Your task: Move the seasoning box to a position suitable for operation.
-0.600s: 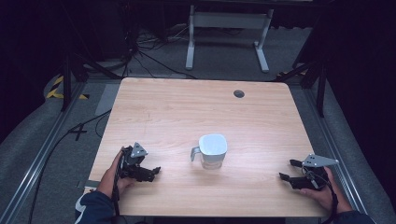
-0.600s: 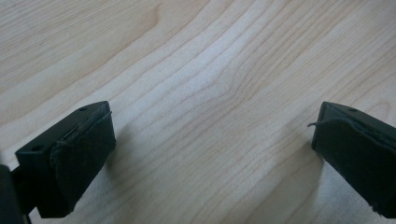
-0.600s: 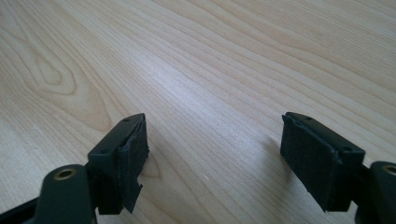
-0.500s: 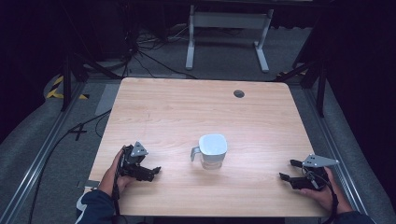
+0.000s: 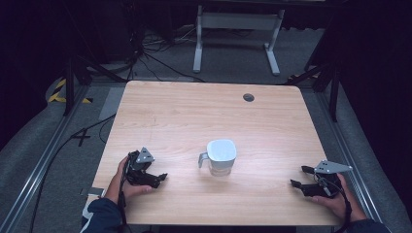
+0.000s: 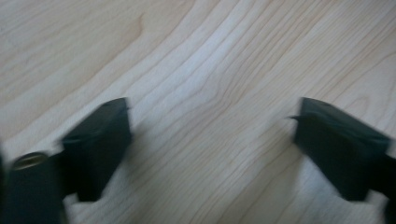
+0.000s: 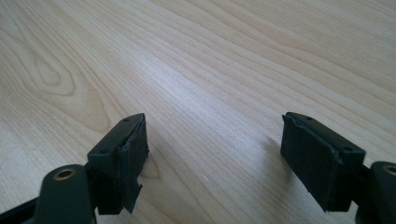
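Note:
A white mug (image 5: 221, 156) stands upright near the middle of the wooden table (image 5: 204, 116), its handle turned to the left. My left gripper (image 5: 160, 178) rests on the table to the mug's left, held by a hand, and is open. In the left gripper view its jaws stand wide apart over bare wood, left gripper (image 6: 210, 140). My right gripper (image 5: 297, 176) lies near the table's front right edge, also open and pointing left toward the mug. The right gripper view has the right gripper (image 7: 212, 154) with nothing between its pads (image 7: 133, 161).
A round cable hole (image 5: 248, 97) sits near the table's far edge. Beyond the table stands a white metal frame (image 5: 237, 29) on a grey floor with cables (image 5: 145, 53). Rails run along both sides of the table.

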`<move>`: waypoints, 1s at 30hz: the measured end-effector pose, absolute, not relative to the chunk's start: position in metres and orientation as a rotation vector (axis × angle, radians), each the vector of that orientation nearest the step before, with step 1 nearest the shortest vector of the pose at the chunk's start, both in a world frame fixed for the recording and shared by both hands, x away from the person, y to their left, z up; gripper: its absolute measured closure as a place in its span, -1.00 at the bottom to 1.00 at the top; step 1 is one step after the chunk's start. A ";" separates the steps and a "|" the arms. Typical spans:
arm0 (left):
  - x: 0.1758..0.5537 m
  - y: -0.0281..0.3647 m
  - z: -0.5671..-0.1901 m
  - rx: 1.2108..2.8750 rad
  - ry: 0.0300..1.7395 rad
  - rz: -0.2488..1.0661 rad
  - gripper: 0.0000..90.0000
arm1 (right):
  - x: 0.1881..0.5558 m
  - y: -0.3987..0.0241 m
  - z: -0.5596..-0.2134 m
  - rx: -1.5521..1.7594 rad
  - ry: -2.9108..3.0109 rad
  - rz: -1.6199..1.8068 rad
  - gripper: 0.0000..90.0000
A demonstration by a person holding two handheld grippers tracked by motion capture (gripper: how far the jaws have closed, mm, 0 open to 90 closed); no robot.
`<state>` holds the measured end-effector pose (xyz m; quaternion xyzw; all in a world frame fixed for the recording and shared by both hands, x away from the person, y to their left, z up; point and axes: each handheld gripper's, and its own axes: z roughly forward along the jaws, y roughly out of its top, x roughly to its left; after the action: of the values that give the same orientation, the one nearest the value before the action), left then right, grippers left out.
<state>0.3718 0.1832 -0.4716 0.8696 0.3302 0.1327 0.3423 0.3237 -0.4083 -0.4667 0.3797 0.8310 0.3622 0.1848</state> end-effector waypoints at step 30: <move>0.380 0.103 -0.386 2.005 0.565 0.425 0.09 | 0.324 -0.408 -0.467 1.070 2.341 1.020 -0.49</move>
<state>0.3803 0.1028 -0.3861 0.8240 0.2322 0.1746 0.4864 0.3236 -0.4083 -0.4667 0.3799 0.8308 0.3621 0.1852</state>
